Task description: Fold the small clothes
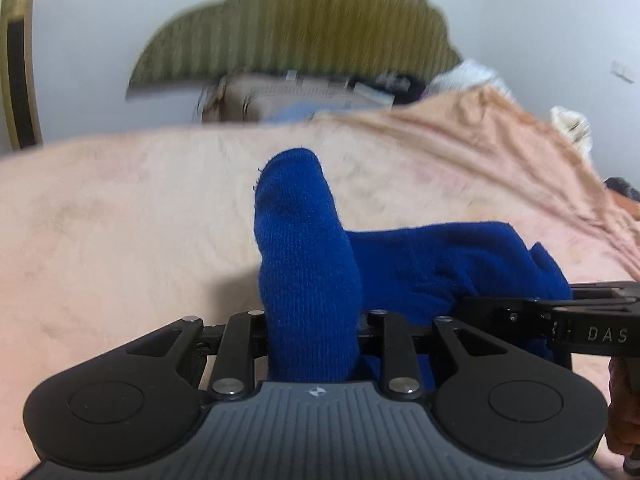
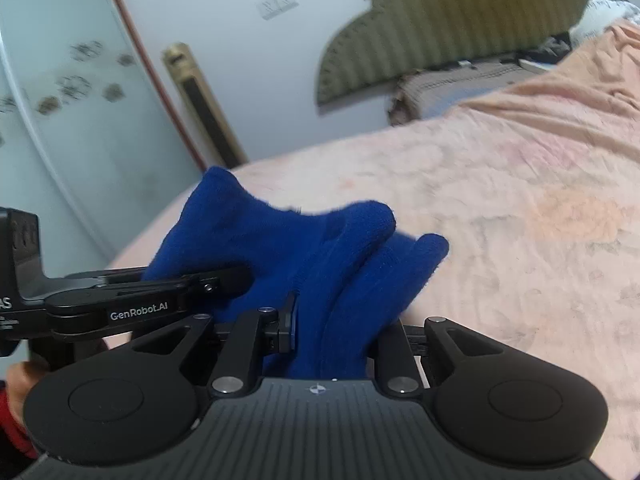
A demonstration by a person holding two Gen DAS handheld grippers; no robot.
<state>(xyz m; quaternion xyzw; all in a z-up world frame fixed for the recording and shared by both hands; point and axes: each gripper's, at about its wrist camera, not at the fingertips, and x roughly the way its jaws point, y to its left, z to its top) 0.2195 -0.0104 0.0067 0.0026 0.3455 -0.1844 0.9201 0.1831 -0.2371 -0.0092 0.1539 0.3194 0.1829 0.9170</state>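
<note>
- Two wrist views, both motion-blurred toward the top; olive ribbed padded headboard (image 1: 296, 28) smeared in the left view, clearer in the right (image 2: 460, 20).
- Wide peach-pink fleece blanket (image 1: 120, 220) spread over the bed, wrinkled toward the far right, cut off by the lens edge on both sides (image 2: 520, 200).
- Pale wall with a gold-framed dark upright panel (image 2: 204, 104) at the left; too blurred to identify.
- Brownish cardboard-like box (image 1: 288, 92) beyond the blanket's far edge, with something pale blue in it; contents unreadable through the blur.
- Royal-blue knitted garment (image 1: 308, 264), held above the blanket between both tools, its lower part hidden behind the gripper bodies; one rounded end upright in the left view, rest trailing right (image 2: 304, 256).
- Left gripper (image 1: 312, 360): fingers buried in the blue knit, jaws closed on it; seen from the side in the right view (image 2: 224, 280), tips pinching the cloth.
- Right gripper (image 2: 332, 344): jaws clamped on a bunched fold of the same knit, one black pad just visible at the left of the fold; seen from the side in the left view (image 1: 472, 304).
- Holding hands cropped at frame edges.
</note>
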